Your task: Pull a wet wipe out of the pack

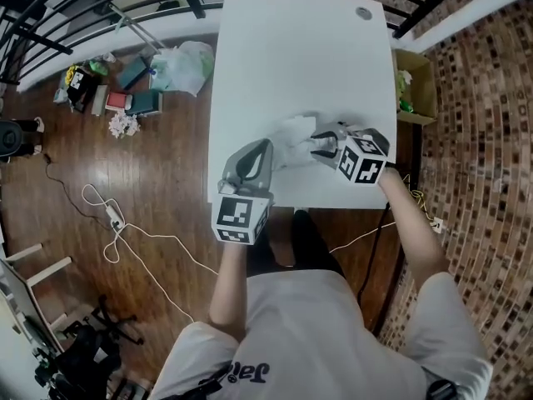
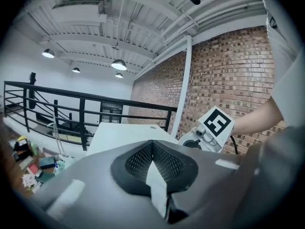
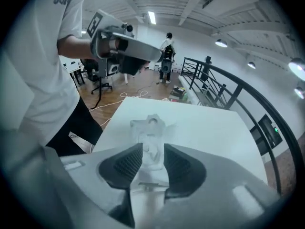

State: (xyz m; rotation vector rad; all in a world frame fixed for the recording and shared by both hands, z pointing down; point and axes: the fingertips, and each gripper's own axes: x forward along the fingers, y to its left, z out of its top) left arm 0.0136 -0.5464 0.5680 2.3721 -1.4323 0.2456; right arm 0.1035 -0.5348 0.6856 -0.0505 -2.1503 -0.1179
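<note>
R gripper jaws wide apart, crumpled white wet wipe in the gap w/ no pad clearly pressing it; L gripper jaws closed tip to tip on nothing; wipe lies near desk front edge, white on white, so pack itself hard to make out.

Bright ceiling lamps light evenly; fisheye-warped edges, blurred foreground.

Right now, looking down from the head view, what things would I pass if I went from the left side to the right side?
white plastic bag on the floor → left gripper → wet wipe pack on the white table → right gripper → cardboard box
</note>
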